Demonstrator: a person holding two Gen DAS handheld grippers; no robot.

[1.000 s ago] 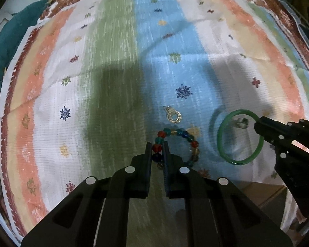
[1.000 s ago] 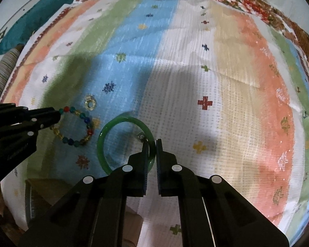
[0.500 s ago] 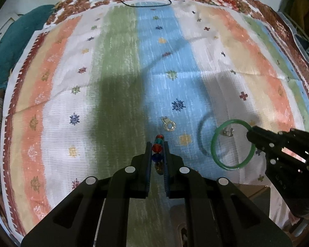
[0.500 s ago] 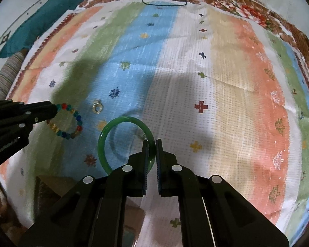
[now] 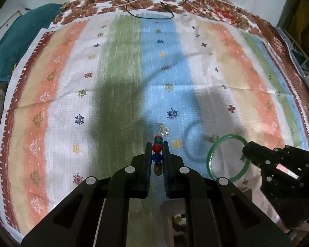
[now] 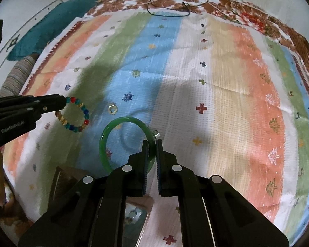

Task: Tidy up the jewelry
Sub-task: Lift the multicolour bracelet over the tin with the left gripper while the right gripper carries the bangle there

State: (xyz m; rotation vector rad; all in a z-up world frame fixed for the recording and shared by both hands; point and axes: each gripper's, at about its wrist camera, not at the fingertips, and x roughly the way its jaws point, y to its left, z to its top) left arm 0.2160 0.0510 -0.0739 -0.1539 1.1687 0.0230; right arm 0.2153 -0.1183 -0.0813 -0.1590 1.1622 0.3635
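A beaded bracelet with red, blue and teal beads hangs off the striped cloth, pinched in my left gripper, which is shut on it. The right wrist view shows that bracelet dangling as a loop from the left gripper. My right gripper is shut on the rim of a green bangle, held above the cloth. The left wrist view has the bangle at the right gripper. Two small rings lie on the cloth: a clear one and a silvery one.
An open brownish box sits below the grippers at the cloth's near edge; its inside is mostly hidden. A thin black cord lies at the far edge. Teal fabric bunches at the far left beyond the cloth.
Both grippers rose, lifting the bracelet and the bangle off the cloth. The bracelet, earlier lying as a loop, now hangs edge-on between the left fingers. The rings stayed put.
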